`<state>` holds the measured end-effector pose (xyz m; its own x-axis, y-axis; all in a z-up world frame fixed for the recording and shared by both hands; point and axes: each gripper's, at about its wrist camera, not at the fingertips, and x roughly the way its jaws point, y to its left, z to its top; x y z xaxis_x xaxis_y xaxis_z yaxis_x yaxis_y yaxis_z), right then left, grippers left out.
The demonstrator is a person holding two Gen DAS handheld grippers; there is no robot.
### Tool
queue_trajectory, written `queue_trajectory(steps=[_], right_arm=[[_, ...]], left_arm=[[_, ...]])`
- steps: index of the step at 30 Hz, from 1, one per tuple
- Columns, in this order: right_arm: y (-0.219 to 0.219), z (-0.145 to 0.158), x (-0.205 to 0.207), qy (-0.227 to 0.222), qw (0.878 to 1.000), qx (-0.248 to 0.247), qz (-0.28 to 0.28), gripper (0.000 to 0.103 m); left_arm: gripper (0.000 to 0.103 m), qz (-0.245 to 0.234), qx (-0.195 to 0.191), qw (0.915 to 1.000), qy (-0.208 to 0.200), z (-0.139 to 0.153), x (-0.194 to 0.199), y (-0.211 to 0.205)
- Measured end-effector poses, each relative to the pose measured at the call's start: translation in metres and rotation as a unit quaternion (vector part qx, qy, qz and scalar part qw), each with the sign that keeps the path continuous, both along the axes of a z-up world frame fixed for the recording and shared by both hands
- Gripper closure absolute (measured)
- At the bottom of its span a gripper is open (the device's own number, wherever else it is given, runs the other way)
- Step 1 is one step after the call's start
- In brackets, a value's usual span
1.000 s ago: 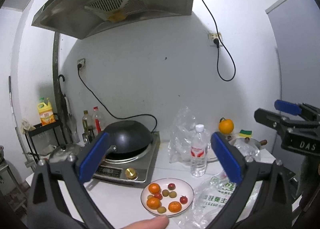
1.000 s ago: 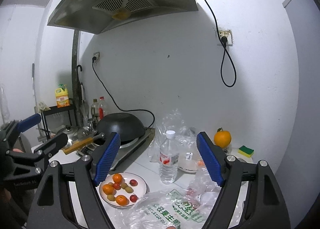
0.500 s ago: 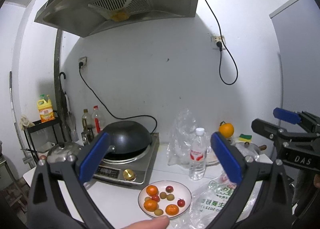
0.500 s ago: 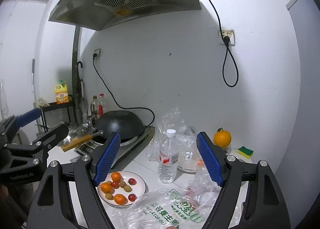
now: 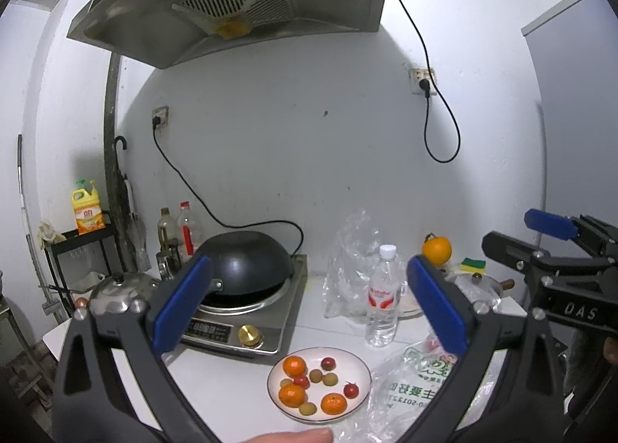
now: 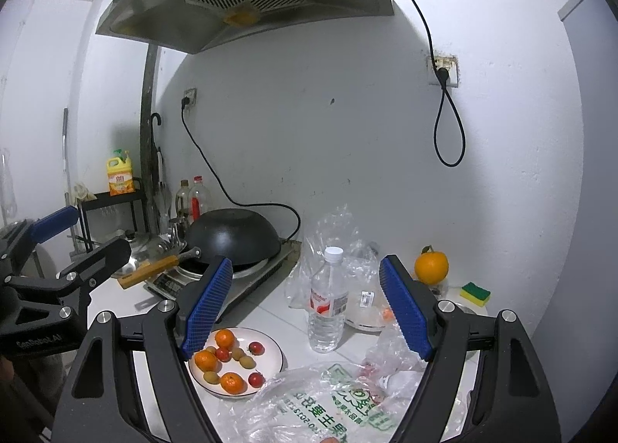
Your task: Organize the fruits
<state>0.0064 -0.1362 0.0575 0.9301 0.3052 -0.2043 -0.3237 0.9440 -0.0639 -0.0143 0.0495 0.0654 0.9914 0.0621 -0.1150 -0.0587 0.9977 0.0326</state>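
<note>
A white plate (image 5: 357,365) (image 6: 270,344) on the white counter holds small oranges (image 5: 294,367) (image 6: 224,338), red cherry tomatoes (image 5: 350,389) (image 6: 255,347) and small green-brown fruits (image 5: 329,379). A large orange (image 5: 436,249) (image 6: 431,267) sits at the back right. My left gripper (image 5: 309,302) is open and empty, held above the plate. My right gripper (image 6: 307,305) is open and empty, above the plate and a printed plastic bag (image 6: 328,404) (image 5: 409,377).
A black wok (image 5: 247,261) sits on an induction cooker (image 5: 247,323). A water bottle (image 5: 382,296) (image 6: 328,300) and crumpled clear bags (image 5: 347,269) stand behind the plate. A sponge (image 6: 475,293), a pot lid (image 5: 119,288) and sauce bottles (image 5: 185,230) line the back.
Both grippers have risen and drawn back a little, so the plate and counter sit lower in view. Jaws stay open. Nothing on the counter has moved.
</note>
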Motion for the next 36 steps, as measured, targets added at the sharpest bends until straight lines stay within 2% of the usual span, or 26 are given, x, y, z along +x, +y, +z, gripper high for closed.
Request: queue_trajectory(steps=[36], right_arm=[[0.004, -0.006, 0.010, 0.007, 1.000, -0.017, -0.006, 0.022]], left_arm=[[0.001, -0.005, 0.008, 1.0000, 0.002, -0.004, 0.011, 0.003]])
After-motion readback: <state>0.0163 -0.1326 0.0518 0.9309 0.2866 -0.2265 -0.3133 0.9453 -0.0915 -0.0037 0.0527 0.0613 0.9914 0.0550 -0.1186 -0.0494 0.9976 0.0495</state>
